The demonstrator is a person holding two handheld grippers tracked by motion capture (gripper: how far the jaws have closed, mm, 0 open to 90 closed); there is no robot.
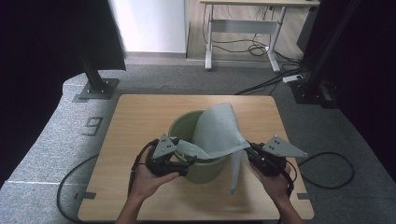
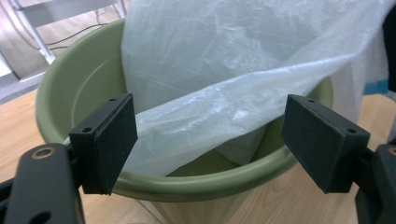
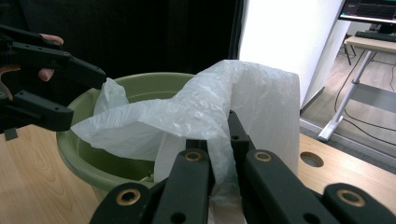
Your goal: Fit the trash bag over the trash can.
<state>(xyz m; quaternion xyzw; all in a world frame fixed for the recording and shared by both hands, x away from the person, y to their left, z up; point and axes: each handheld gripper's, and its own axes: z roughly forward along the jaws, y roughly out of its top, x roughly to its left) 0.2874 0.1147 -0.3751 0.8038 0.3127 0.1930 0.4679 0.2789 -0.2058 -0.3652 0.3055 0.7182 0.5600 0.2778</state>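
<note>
1. Table point(image 1: 140, 116): green bucket point(image 1: 180, 126) sits mid-table.
2. Plastic bag point(image 1: 217, 128): half in the bucket, draped over its rim.
3. Right gripper point(image 1: 254, 153): right of bucket, jaws clamped on the bag.
4. Left gripper point(image 1: 187, 163): at bucket's near rim, jaws wide, gripping nothing.

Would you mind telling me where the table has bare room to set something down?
The table is bare behind the green bucket up to the far edge, and along the left side. It is crowded near the front, where the left gripper, right gripper and plastic bag meet.
</note>
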